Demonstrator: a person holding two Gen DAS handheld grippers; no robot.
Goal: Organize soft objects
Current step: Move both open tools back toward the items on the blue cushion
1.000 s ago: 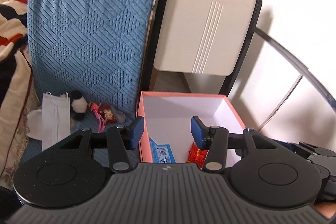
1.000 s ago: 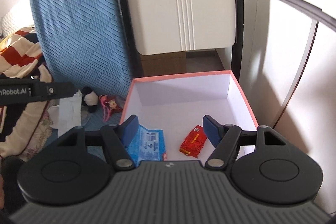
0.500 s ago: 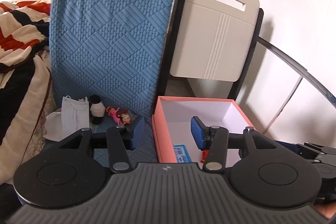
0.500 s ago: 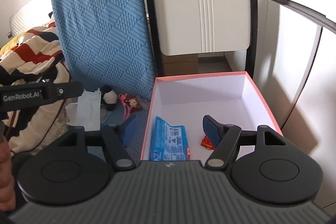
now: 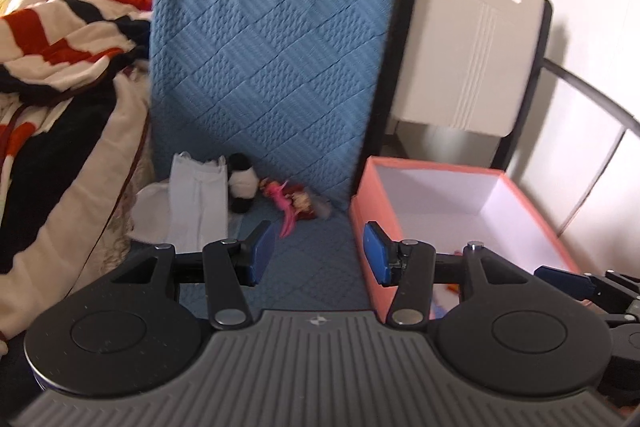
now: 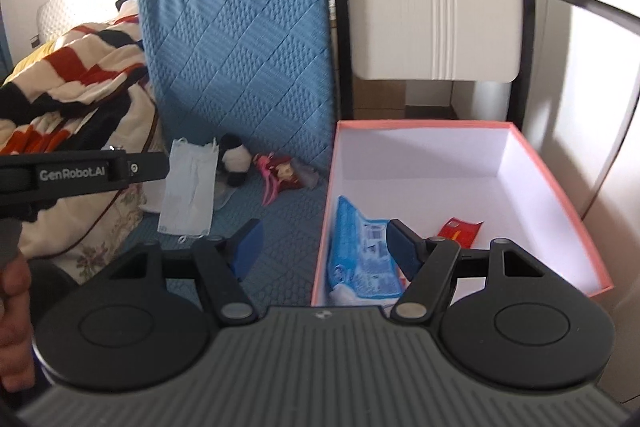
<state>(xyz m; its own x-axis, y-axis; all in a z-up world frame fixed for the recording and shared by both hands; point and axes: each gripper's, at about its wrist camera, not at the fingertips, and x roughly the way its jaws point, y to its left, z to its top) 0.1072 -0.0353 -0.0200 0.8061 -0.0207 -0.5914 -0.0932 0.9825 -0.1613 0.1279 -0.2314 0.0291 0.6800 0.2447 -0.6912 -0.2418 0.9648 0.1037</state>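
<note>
Centre frame: left gripper point(image 5: 319, 255) open, empty, above blue mat point(image 5: 320, 251). Right gripper point(image 6: 323, 247) open, empty, straddling pink box point(image 6: 326, 195) wall; mask point(image 5: 198, 203), panda point(image 5: 242, 183), doll point(image 5: 294, 201) mid-left.

Blue quilted seat point(image 6: 288, 227) with mask point(image 6: 190, 187), panda plush point(image 6: 236, 163), doll point(image 6: 280, 173), pink box point(image 6: 320, 227)

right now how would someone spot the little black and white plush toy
Find the upright blue quilted cushion; three small things lie at its foot. The black and white plush toy is the middle one, between a white face mask and a pink-haired doll, and the only furry one.
</note>
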